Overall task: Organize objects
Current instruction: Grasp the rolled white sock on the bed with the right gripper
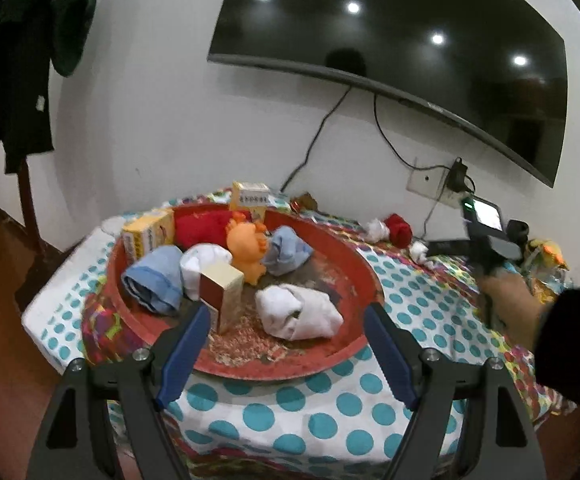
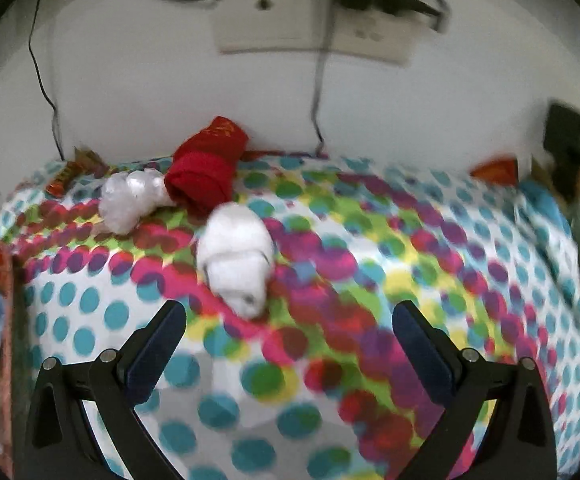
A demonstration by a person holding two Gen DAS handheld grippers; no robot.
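Both grippers, left gripper (image 1: 286, 312) and right gripper (image 2: 290, 316), gape wide, holding nothing. Most stuff's already in the red tray (image 1: 353, 258); white sock bundle (image 2: 236, 262), red sock (image 2: 206, 174) and plastic wad (image 2: 130, 200) wait on the dotted cloth (image 2: 409, 280).

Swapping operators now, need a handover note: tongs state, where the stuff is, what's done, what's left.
Left tongs: open, empty, over the near rim of the red tray.
Right tongs: open, empty, pointed at the white sock roll on the dotted cloth.
Done: the tray holds a white sock bundle, two blue sock rolls, an orange toy, a red roll and small boxes.
Left: outside the tray are the white sock roll, a red sock roll by the wall and a crinkled white bundle beside it. The white roll looks like the likely next pick.
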